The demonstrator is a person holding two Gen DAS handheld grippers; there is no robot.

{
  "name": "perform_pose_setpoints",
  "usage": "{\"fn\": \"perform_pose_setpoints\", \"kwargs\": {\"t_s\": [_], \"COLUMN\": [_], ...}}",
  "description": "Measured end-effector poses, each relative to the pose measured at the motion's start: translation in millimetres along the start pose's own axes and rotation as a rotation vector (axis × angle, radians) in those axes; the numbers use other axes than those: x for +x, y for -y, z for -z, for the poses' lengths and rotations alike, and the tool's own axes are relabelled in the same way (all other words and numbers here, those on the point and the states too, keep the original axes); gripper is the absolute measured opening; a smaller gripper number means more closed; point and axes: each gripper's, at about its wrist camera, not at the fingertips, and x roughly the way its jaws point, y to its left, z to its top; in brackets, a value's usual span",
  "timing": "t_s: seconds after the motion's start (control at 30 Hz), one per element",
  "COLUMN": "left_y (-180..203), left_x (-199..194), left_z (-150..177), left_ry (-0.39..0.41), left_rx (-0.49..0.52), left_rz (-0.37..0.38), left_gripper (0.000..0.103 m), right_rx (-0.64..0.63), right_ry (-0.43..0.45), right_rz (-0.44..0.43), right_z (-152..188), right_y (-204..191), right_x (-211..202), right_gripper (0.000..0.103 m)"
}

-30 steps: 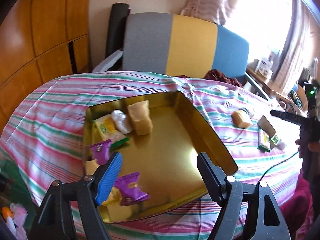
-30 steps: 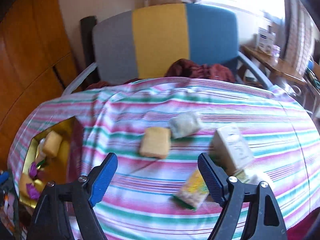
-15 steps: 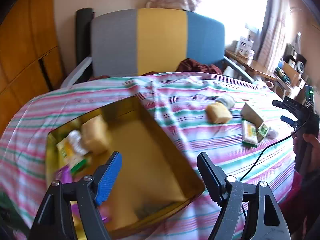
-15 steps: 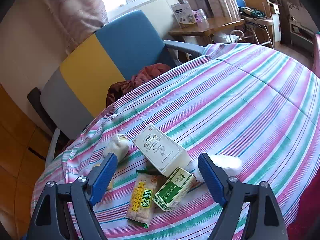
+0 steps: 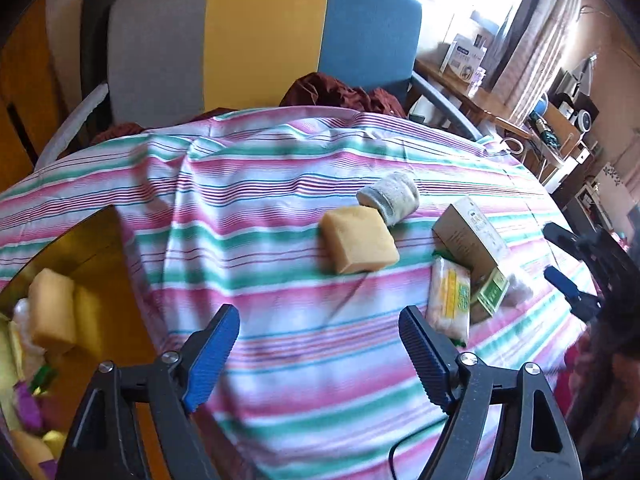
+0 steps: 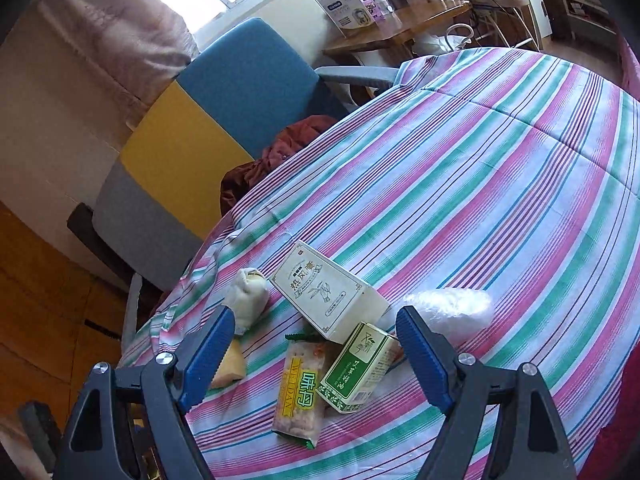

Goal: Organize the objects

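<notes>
A gold tray [image 5: 92, 240] with several snacks sits at the left of the striped tablecloth [image 5: 260, 200]. Loose on the cloth lie a tan cake block [image 5: 358, 238], a grey-white wrapped roll [image 5: 390, 196], a beige box [image 5: 470, 232], a yellow snack packet [image 5: 450, 298] and a small green box [image 5: 492, 290]. My left gripper [image 5: 320, 344] is open and empty above the cloth, near the cake block. My right gripper [image 6: 316, 348] is open and empty, over the snack packet [image 6: 300, 396] and green box [image 6: 358, 368]; the beige box [image 6: 326, 288], roll [image 6: 246, 294] and a clear plastic wrapper [image 6: 450, 310] lie just beyond.
A grey, yellow and blue chair [image 5: 260, 36] with a dark red cloth [image 5: 340, 92] stands behind the table. A wooden side table [image 6: 400, 28] with boxes stands at the far right. A black cable [image 5: 416, 436] crosses the cloth's near edge.
My left gripper has swung right, from over the gold tray to over the cloth by the loose items. My right gripper has moved in closer to the pile of boxes and packet.
</notes>
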Motion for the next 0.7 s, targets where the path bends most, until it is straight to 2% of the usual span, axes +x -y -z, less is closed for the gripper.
{"fn": "perform_pose_setpoints", "kwargs": {"t_s": [0.27,0.63,0.7], "left_y": [32.4,37.6,37.3], "left_x": [64.5,130.7,141.2], "left_z": [-32.5,-58.3,-58.2], "left_ry": [-0.053,-0.134,-0.152], "left_rx": [0.043,-0.043,-0.031], "left_rz": [-0.043,-0.025,-0.025], "left_gripper": [0.088,0.09,0.083], "right_rx": [0.019,0.001,-0.002], "right_ry": [-0.047,-0.083,-0.087], "right_rz": [-0.041,-0.043,-0.04], "right_z": [1.3,3.8,4.2], "right_y": [0.8,-3.6,-4.3], "right_x": [7.6,15.4,16.5], "right_gripper": [0.085,0.085,0.085]}}
